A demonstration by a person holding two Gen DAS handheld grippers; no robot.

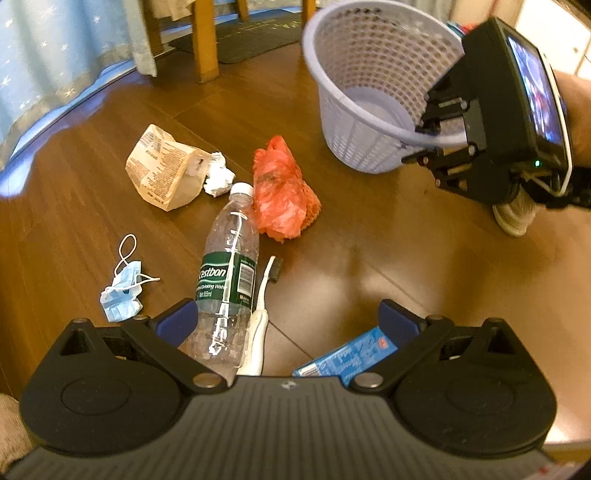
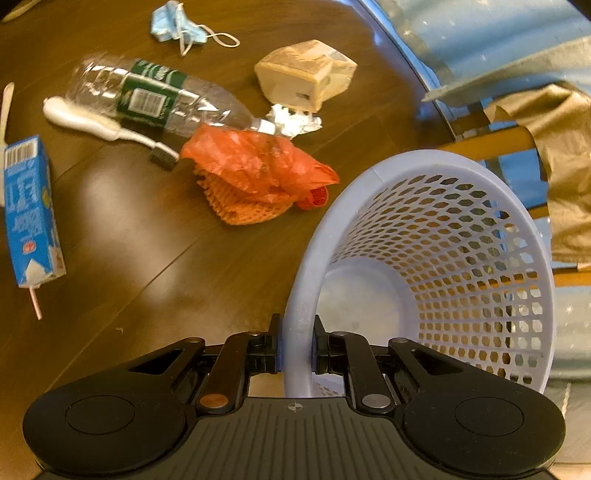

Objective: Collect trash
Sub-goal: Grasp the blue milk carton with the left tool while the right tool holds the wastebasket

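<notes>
Right claw [image 2: 295,349] grips the rim of an empty, tilted basket [image 2: 480,236]. Left claw [image 1: 288,321] spread wide above a bottle [image 1: 225,280] on the floor [image 1: 369,236].

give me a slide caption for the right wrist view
Right gripper clamps the empty basket's rim beside floor trash: bottle, red bag, carton, mask.

A dark brown wooden floor [image 1: 369,229] is seen, with light reflected on its planks. Wooden chair legs [image 1: 205,40] and a dark mat [image 1: 255,37] are set beyond, beside a blue star-patterned curtain [image 1: 48,62].
</notes>
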